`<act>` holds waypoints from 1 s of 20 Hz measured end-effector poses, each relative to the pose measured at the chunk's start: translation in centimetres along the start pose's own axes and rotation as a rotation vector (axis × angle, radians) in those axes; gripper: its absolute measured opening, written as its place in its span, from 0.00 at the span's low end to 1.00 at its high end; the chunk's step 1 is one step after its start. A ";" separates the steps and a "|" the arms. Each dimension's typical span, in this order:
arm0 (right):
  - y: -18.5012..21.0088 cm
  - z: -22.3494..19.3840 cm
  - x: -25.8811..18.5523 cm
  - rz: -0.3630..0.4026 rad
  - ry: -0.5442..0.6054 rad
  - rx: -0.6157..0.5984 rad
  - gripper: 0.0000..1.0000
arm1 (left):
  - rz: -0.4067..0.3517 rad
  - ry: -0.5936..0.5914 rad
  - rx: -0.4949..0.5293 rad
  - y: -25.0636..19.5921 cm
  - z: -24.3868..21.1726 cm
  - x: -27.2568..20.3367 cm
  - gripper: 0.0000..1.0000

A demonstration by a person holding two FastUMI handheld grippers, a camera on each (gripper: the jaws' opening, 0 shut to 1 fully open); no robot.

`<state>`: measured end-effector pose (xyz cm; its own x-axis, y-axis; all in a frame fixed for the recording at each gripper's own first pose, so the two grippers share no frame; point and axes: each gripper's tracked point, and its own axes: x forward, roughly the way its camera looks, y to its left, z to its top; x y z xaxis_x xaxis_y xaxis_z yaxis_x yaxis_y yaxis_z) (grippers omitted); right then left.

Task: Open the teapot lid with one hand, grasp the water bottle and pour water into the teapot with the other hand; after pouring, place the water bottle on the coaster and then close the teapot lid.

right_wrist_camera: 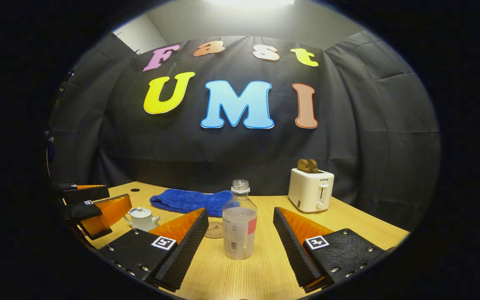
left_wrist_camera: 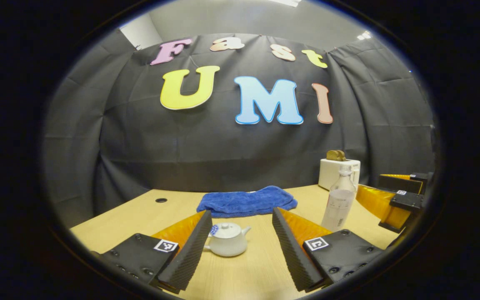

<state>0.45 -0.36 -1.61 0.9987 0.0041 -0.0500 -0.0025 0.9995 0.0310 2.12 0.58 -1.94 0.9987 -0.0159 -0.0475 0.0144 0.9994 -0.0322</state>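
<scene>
Standing on the wooden surface [right_wrist_camera: 348, 225]: one white teapot [left_wrist_camera: 226, 239], lid [left_wrist_camera: 226, 230] on, spout toward the right in the left gripper view, set near the front edge, in front of the towel.

Item: water bottle [right_wrist_camera: 239, 223], clear, uncapped, upright, partly filled with a cloudy liquid. Stands near the front edge, well to the right of the teapot as the right gripper view shows it.

Item: coaster [right_wrist_camera: 215, 229], round, brown, lying flat just behind and to the left of the bottle, partly hidden by it and by a finger of the right claw.

Item: towel [left_wrist_camera: 246, 201], blue, folded loosely, lying toward the back edge at the middle.

Item: toaster [right_wrist_camera: 311, 189], white, with two brown slices standing in its slots, near the back right corner.

Left claw [left_wrist_camera: 238, 246]: released, jaws spread wide, grasping nothing. Teapot sits ahead between the two fingers, apart from both.

Right claw [right_wrist_camera: 240, 243]: released, jaws spread wide, grasping nothing. Bottle stands ahead between the fingers, touching neither.

Cross-reference: the left gripper view shows the right claw at its right edge, just beside the bottle; the right gripper view shows the left claw at its left edge, near the teapot.
</scene>
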 end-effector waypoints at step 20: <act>-2.1 -3.0 0.4 -0.044 0.070 0.045 0.97 | 0.005 0.127 -0.006 3.2 -5.5 10.6 0.96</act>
<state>0.67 -2.36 -4.71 0.9919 -0.0362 -0.1221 0.0452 0.9964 0.0720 12.46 3.46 -8.05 0.9846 -0.0152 -0.1740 0.0088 0.9993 -0.0375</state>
